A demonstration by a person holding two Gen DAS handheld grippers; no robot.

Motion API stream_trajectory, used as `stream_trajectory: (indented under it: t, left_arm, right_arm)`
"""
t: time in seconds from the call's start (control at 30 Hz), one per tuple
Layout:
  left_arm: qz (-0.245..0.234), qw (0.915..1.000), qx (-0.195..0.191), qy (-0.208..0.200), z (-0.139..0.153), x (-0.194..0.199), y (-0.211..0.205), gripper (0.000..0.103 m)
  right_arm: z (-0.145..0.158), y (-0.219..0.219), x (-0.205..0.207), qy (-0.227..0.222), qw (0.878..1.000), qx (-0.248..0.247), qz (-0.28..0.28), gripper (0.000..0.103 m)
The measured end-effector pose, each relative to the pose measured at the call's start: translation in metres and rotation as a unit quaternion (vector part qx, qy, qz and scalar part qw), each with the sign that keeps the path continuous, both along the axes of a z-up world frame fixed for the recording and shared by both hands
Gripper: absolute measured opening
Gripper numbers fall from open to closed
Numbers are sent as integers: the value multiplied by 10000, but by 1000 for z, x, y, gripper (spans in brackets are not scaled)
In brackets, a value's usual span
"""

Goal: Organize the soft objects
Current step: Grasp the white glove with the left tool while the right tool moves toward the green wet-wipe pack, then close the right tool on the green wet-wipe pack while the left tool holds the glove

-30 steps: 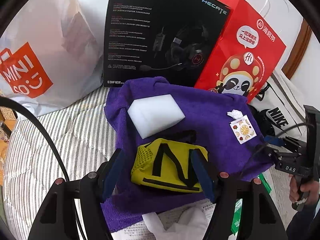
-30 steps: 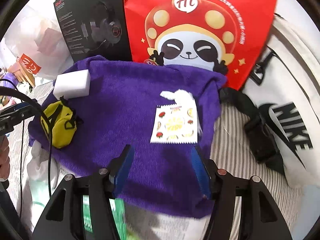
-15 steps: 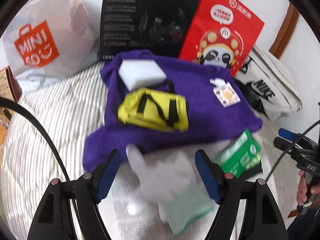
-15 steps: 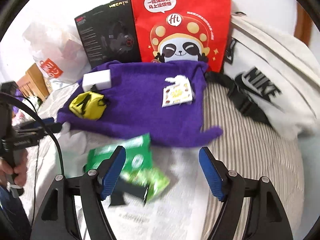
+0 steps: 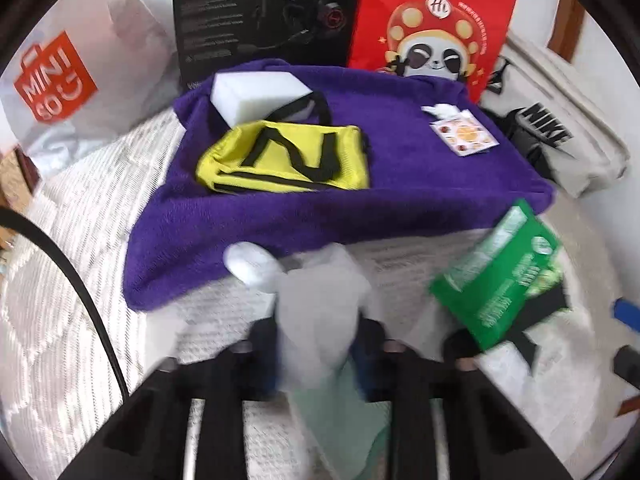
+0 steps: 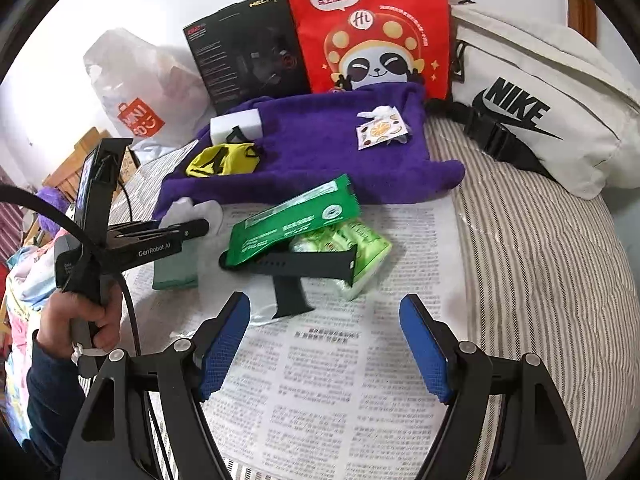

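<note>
step: picking up white glove off newspaper, beside purple towel | left gripper just closed, pinching glove | right gripper spread, empty | next: lift onto towel

Both wrist views look steeply down along their fingers at the bed; the left sits nearer the purple towel, which both share.

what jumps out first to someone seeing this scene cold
The red paper bag with a cartoon panda stands at the back, and the purple fleece towel spreads in front of it, carrying a yellow mesh pouch. Nearer, the left claw has just been closing on a soft white cloth.
</note>
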State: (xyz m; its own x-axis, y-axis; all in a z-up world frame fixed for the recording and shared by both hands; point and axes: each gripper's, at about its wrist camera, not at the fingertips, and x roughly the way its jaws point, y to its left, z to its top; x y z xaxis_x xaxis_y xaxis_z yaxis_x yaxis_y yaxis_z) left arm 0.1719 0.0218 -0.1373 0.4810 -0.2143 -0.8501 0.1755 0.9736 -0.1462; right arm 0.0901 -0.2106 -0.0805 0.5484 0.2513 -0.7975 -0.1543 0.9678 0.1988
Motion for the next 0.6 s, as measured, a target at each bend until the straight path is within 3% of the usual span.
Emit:
stream_trajectory:
  t: [0.07,0.37,0.6]
  left_arm:
    - [69,9997,-212,73,3,-4,9,15]
    - [335,9984,436,-112,10,-40,45,15]
    - [307,9969,612,-380,-1,-51,42,19]
  right_arm:
    - [0,1,-2,-12,10000,-2,19,77]
    - [-10,-9,1,53,9999,-38,-139,77]
    - [-29,-14,20,211,9992,-196,-287,77]
